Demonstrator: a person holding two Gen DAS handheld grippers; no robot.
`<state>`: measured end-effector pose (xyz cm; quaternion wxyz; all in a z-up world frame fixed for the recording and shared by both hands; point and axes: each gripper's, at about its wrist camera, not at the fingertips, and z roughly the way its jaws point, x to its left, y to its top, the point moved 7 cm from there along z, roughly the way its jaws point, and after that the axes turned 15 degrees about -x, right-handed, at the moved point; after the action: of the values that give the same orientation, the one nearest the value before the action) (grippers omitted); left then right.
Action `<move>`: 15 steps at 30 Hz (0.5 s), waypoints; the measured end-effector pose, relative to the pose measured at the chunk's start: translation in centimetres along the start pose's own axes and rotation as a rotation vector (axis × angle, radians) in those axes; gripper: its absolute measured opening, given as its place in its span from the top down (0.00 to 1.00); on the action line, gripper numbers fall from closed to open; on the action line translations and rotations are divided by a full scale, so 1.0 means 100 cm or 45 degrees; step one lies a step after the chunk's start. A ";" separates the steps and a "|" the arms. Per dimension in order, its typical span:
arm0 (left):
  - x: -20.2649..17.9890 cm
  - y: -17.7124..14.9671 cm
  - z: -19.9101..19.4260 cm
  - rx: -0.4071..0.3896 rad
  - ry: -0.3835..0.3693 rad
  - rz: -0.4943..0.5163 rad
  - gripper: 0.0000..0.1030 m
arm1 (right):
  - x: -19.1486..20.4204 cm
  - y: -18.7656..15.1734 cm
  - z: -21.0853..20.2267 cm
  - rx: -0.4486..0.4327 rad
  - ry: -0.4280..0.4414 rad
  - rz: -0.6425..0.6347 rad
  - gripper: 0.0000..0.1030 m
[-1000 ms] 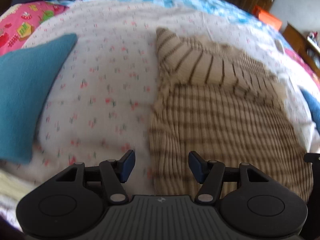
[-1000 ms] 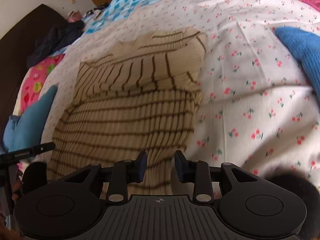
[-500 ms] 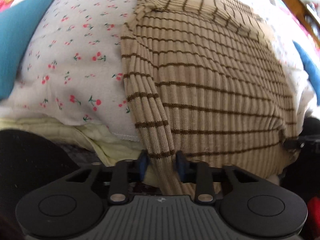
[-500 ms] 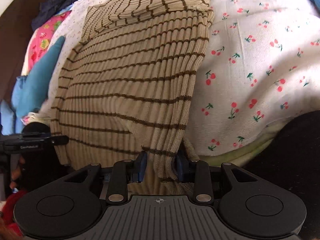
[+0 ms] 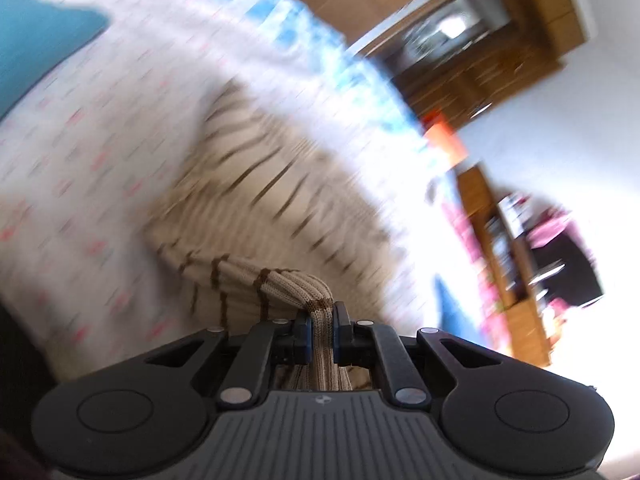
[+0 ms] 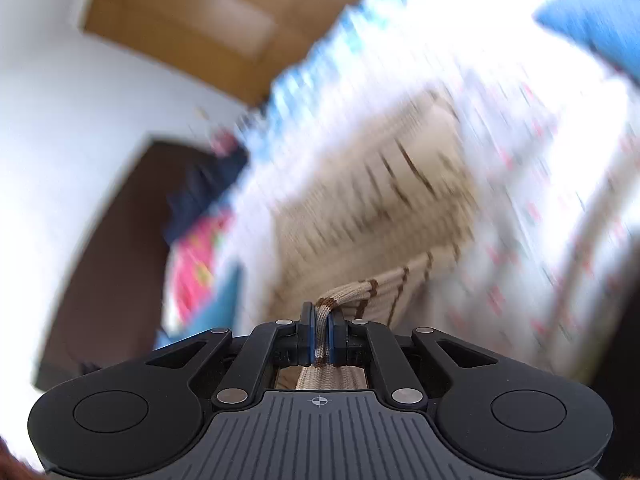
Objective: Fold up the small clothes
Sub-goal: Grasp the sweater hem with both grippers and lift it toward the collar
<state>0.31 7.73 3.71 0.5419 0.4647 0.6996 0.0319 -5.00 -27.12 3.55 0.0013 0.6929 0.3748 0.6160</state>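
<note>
Blur smears the cherry-print bedsheet [image 5: 80, 184], yet both the left gripper [image 5: 320, 330] and right gripper [image 6: 319, 334] show jaws clamped on the striped beige sweater [image 5: 256, 200], which stretches toward twelve o'clock.

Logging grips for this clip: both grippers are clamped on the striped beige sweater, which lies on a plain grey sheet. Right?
Not quite. The sheet is white with small red cherry prints, not plain grey; the left wrist view shows it. The left gripper and right gripper are indeed both clamped on the striped beige sweater.
</note>
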 end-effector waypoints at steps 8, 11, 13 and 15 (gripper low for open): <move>-0.007 0.080 0.071 -0.203 -0.045 -0.004 0.86 | -0.001 0.079 0.059 -0.262 -0.045 0.093 0.93; 0.018 0.095 0.110 -0.224 0.016 -0.078 0.86 | -0.021 0.094 0.100 -0.276 -0.126 0.115 0.93; 0.040 0.100 0.133 -0.216 0.075 -0.132 0.86 | -0.038 0.096 0.128 -0.260 -0.183 0.146 0.93; 0.060 0.096 0.158 -0.194 0.137 -0.174 0.86 | -0.054 0.094 0.155 -0.234 -0.226 0.174 0.93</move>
<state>18.82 10.03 -1.86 0.5383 0.3710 0.7531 0.0730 13.35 -29.58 -0.41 0.0559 0.7656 0.2672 0.5825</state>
